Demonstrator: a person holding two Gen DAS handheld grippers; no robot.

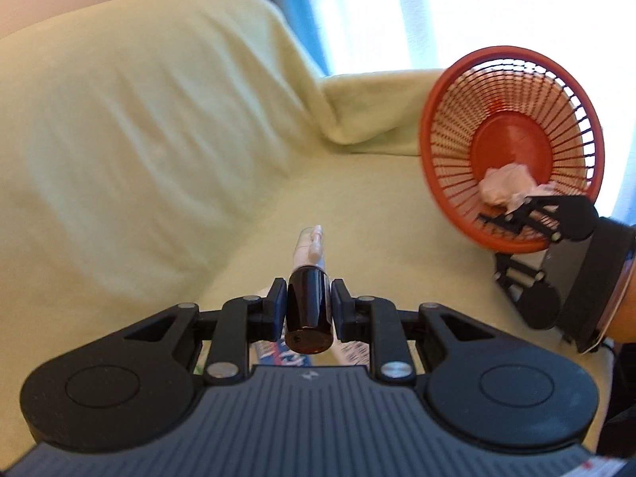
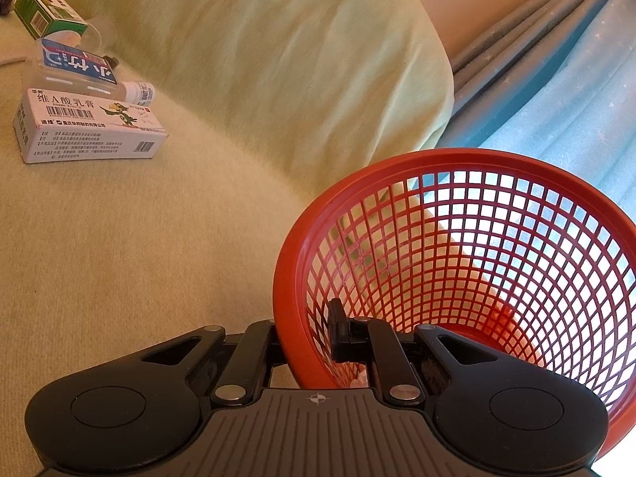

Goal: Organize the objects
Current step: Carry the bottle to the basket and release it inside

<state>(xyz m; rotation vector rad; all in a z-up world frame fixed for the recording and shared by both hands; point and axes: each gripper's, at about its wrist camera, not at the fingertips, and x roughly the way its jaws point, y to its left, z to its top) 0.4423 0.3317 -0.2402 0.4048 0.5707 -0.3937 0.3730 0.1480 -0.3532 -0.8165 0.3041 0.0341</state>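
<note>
My left gripper (image 1: 309,298) is shut on a small dark brown spray bottle (image 1: 308,310) with a clear cap (image 1: 312,244), held above the pale green sofa seat. At the right of the left wrist view my right gripper (image 1: 512,234) clamps the near rim of a red mesh basket (image 1: 512,87), which is tipped with its mouth toward me. A crumpled white tissue (image 1: 507,187) lies inside it. In the right wrist view the right gripper (image 2: 306,334) is shut on the red basket's wall (image 2: 290,278), one finger inside (image 2: 342,334), the other outside.
On the sofa seat (image 2: 119,258) at the far left lie a white medicine box (image 2: 87,131), a blue-labelled clear packet (image 2: 75,65), a small white bottle (image 2: 139,93) and a green box (image 2: 45,12). A green cushion backrest (image 2: 298,59) rises behind. Curtains (image 2: 556,79) hang at the right.
</note>
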